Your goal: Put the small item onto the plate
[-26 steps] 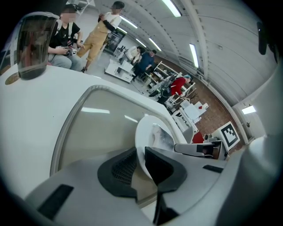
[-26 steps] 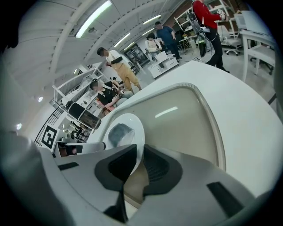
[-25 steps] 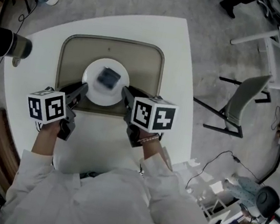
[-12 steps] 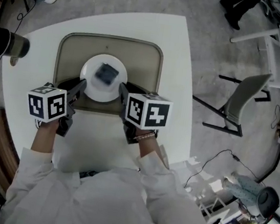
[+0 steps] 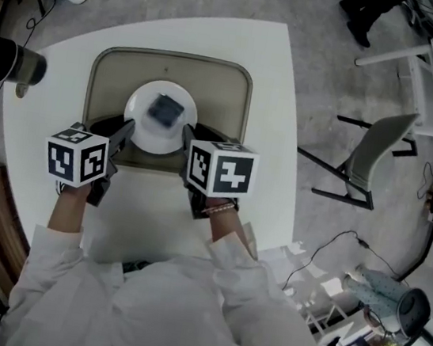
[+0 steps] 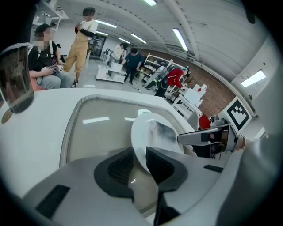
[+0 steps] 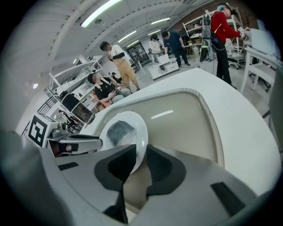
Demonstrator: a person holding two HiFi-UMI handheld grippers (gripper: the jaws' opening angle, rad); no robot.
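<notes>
My 2 tongs grip 1 white plate (image 5: 139, 117) by opposite edges. The left tongs (image 6: 139, 160) are clamped on its left rim, and the right tongs (image 7: 140, 160) are clamped on its right rim. The small item (image 5: 165, 110), dark and blurred, lies on the middle of the plate. The plate is over the beige tray (image 5: 222, 89) on the white tabletop (image 5: 279, 65). I cannot tell whether plate and tray touch.
</notes>
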